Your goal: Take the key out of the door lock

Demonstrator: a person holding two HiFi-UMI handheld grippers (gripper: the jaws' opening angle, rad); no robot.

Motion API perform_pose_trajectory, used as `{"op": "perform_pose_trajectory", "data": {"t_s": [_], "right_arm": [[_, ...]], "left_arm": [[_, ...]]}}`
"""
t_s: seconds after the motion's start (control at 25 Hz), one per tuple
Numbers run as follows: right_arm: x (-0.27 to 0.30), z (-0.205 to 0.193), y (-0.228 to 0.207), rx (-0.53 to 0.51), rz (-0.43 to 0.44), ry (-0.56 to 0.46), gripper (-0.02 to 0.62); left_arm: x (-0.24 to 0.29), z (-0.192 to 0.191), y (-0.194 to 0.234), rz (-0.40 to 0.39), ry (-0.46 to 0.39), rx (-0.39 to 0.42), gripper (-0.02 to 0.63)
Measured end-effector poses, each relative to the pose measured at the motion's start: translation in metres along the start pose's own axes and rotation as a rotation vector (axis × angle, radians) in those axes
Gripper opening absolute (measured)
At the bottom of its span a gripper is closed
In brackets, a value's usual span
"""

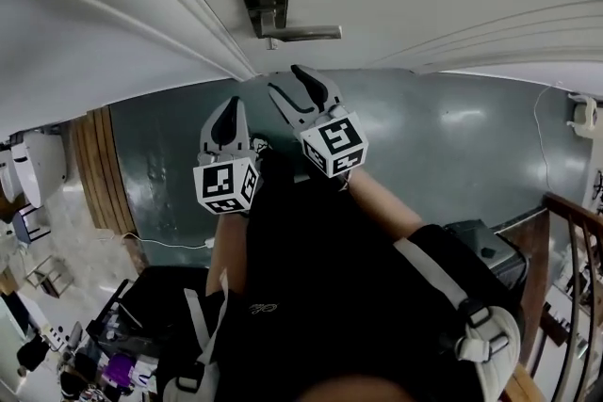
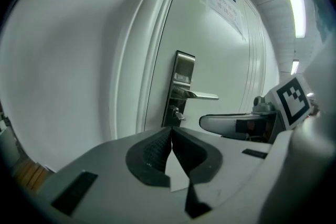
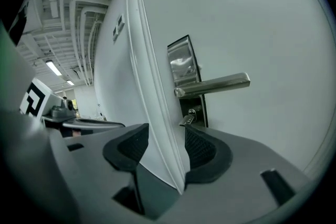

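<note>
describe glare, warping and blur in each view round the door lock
Head view: fisheye bends the door frame into curves; the glossy floor carries light glare. Left gripper view: dark vignetted corners, ceiling light blown out, lock plate small but sharp. Right gripper view: key slightly soft, lock plate mirrors bright patches.

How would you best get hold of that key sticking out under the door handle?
Probably by the outer head of the key, the only part clear of the lock plate. Come straight at the door, under the handle, fingers either side.
</note>
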State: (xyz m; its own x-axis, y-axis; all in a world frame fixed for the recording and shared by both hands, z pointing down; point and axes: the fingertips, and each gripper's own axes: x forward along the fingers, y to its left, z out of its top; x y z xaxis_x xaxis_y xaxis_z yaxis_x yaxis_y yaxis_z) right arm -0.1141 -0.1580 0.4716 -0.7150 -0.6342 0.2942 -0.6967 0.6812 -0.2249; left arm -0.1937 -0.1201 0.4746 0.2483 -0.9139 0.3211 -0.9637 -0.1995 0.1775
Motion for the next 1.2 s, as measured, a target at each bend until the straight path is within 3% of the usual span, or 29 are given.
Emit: {"op": "perform_pose_trajectory", "data": {"t_s": [0.52, 0.72, 0.92, 1.2], "right_arm": [[0.021, -0.014, -0.003, 0.219, -0.104, -0.045, 0.194], [0.029, -0.014, -0.013, 0.356, -0.138, -0.097, 0.18], [0.032, -0.007, -0.02, 0.524, -0.141, -0.169, 0.161], [0.038, -0.007, -0.03, 0.584, -0.16, -0.192, 0.158]], "left_arm": [[0.026, -0.009, 0.02, -0.154, 0.047, 0.028, 0.023], [0.035, -0.014, 0.024, -0.204, 0.065, 0.041, 0.023], [0.043, -0.011, 0.029, -0.22, 0.063, 0.022, 0.023], [0.054, 0.002, 0.027, -0.239, 0.04, 0.021, 0.023]]}}
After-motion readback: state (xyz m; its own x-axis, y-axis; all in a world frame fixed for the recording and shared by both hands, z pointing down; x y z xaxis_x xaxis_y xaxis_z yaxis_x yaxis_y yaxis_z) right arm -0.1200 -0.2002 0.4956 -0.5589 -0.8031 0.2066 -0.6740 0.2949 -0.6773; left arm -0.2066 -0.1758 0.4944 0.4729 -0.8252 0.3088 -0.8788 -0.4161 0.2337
